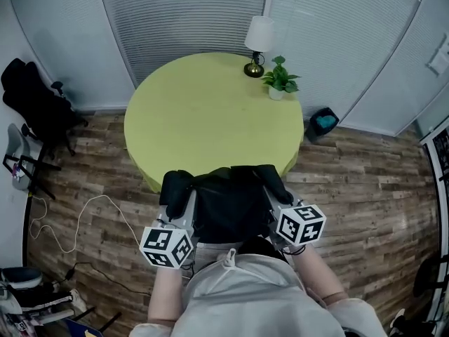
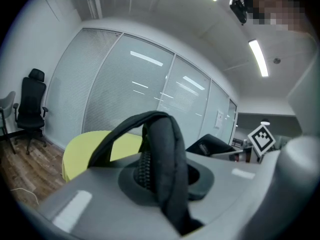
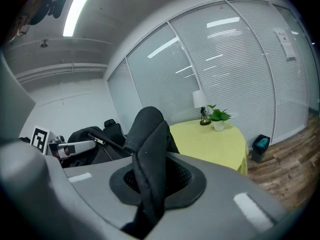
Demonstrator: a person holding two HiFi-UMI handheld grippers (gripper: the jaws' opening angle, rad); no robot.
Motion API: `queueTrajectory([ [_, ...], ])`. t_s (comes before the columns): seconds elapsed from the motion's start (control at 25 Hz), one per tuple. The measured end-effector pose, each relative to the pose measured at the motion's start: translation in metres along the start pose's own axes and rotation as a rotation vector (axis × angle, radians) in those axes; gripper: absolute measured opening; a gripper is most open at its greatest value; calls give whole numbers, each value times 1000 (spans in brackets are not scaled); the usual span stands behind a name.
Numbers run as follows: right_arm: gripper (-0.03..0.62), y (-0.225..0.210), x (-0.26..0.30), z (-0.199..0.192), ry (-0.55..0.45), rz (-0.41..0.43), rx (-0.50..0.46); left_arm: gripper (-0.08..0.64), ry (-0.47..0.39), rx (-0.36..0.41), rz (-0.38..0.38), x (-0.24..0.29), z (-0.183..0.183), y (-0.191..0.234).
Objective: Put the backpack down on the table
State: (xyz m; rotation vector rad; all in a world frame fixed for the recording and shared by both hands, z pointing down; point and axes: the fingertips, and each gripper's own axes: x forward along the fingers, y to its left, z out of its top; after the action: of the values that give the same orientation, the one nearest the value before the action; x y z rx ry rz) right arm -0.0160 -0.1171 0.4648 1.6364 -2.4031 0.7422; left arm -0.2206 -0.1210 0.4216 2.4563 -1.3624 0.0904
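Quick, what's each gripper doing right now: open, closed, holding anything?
Left gripper: closed on a padded strap of the black backpack.
Right gripper: closed on the backpack's other strap.

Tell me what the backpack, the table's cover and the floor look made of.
Backpack: black woven fabric, probably nylon, matte. Its padded strap folds softly, with zipper teeth beside it.
Table cover: yellow-green cloth, matte, draping over the round edge.
Floor: wood-look planks with grain. Whether laminate or real wood, I cannot tell.
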Motion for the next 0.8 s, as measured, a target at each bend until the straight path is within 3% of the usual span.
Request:
queueTrajectory([
  [0.32,37,-32,72,35,9,49,-9,34,-10,-4,52,64,19,31],
  [0.8,37,-102,198,124,32,148,-48,35,-28,1,144,200,70,78],
])
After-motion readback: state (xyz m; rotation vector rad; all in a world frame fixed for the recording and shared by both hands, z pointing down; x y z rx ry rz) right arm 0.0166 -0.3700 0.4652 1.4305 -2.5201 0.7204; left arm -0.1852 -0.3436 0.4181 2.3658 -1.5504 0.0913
